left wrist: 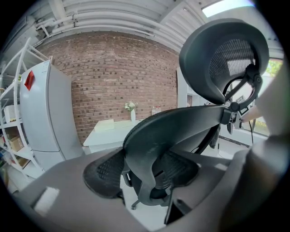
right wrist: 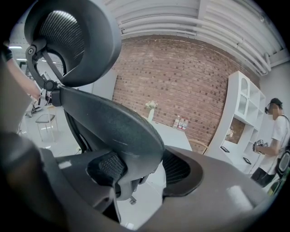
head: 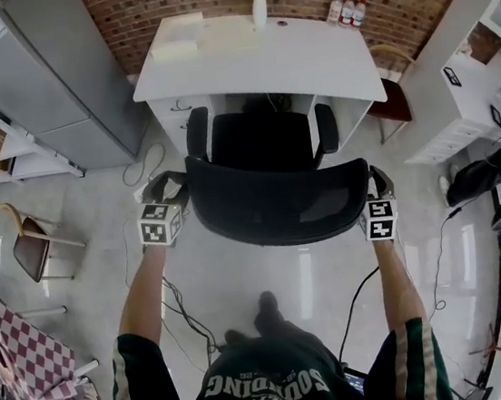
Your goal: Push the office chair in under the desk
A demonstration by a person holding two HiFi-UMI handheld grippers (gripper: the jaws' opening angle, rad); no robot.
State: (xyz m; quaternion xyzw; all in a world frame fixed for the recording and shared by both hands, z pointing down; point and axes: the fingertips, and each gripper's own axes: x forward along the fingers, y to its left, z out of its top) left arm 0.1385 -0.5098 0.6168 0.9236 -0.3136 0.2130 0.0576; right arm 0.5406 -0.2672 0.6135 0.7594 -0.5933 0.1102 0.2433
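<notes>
A black mesh office chair stands in front of the white desk [head: 251, 62]. Its seat [head: 261, 143] reaches partly under the desktop, and its backrest [head: 279, 204] faces me. My left gripper [head: 169, 194] sits at the backrest's left edge and my right gripper [head: 379, 188] at its right edge. In the left gripper view the backrest's rim [left wrist: 145, 149] runs between the two pads of the left gripper [left wrist: 142, 174], which close on it. In the right gripper view the rim [right wrist: 131, 136] is likewise clamped in the right gripper [right wrist: 142, 170]. The headrest [left wrist: 222, 59] rises above.
A grey fridge [head: 51, 74] stands left of the desk, and white shelving [head: 481, 73] stands to the right. A vase [head: 258, 6] and bottles [head: 346, 10] are on the desktop. A small chair [head: 32, 246], floor cables [head: 188, 312], a checkered board [head: 19, 353] and a person [head: 494, 172] are around.
</notes>
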